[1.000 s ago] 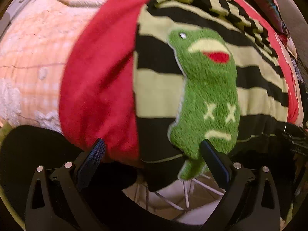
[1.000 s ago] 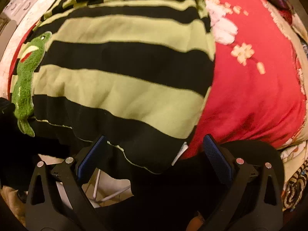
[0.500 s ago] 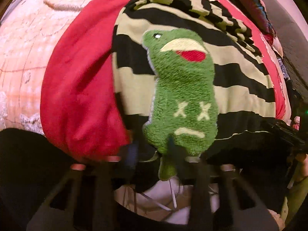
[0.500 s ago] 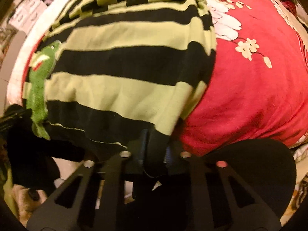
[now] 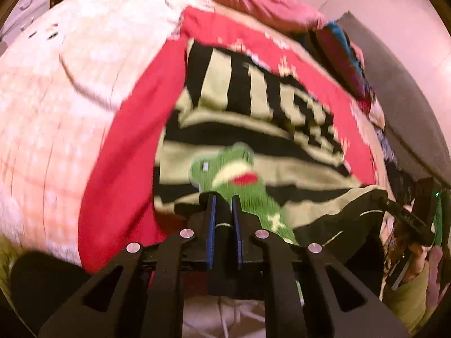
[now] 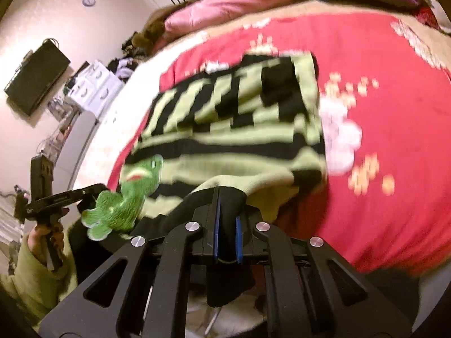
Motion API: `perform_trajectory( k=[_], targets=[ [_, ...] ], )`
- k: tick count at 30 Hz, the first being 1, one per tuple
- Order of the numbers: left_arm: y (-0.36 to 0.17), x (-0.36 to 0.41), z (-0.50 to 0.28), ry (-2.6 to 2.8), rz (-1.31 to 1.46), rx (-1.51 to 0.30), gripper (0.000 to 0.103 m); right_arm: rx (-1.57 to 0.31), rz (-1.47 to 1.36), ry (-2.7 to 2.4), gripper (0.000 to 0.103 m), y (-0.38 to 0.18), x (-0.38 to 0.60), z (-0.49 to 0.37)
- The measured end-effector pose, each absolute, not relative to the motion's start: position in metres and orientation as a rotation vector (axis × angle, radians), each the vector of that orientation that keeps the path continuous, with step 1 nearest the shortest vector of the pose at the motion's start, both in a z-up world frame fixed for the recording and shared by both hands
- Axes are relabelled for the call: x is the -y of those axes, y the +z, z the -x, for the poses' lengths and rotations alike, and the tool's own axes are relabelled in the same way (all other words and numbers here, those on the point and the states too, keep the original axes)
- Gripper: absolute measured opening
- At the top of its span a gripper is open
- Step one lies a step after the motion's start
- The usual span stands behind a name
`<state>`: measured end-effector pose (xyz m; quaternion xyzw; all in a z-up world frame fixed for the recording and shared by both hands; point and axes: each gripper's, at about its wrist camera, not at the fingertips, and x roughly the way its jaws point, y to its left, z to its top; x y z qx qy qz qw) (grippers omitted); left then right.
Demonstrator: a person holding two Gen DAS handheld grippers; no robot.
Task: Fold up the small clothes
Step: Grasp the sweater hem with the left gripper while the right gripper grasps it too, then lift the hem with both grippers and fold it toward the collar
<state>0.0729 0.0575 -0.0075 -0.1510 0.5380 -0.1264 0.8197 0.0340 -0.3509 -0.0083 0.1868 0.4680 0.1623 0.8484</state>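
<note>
Left wrist view: left gripper point(image 5: 224, 211) is clamped on the hem of the striped top point(image 5: 253, 129); right gripper point(image 6: 227, 211) likewise pinches the hem, lifted above the red blanket point(image 6: 380, 129). Fold under way, probably; next carry the hem evenly toward the collar.

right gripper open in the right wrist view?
No, the right gripper is shut on the black hem of the striped sweater.

I count one striped sweater point(image 5: 253, 152) with one green frog point(image 5: 239, 174) on it. Under it lies one red blanket point(image 6: 380, 169); I hold two grippers, left gripper point(image 5: 224, 211) and right gripper point(image 6: 227, 219).
</note>
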Motion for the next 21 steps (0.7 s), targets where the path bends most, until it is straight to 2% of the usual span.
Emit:
perform_trajectory(
  k=[8,17,20,21],
  targets=[
    [-0.006,-0.065,-0.130,-0.235,0.430,-1.122,0.010,-0.956,-0.458,0.301,0.003,-0.010,0.362,-0.087],
    [-0.019,-0.071,-0.177,-0.191,0.484,-1.118,0.011,-0.993,-0.591,0.226,0.006,-0.043,0.383,-0.119],
    [-0.018,-0.078,-0.179,-0.151,0.482,-1.088,0.012,-0.951,-0.621,0.201,0.017,-0.043,0.390,-0.114],
    [-0.015,-0.084,-0.176,-0.138,0.492,-1.062,0.012,-0.936,-0.603,0.177,0.036,-0.040,0.391,-0.111]
  ],
)
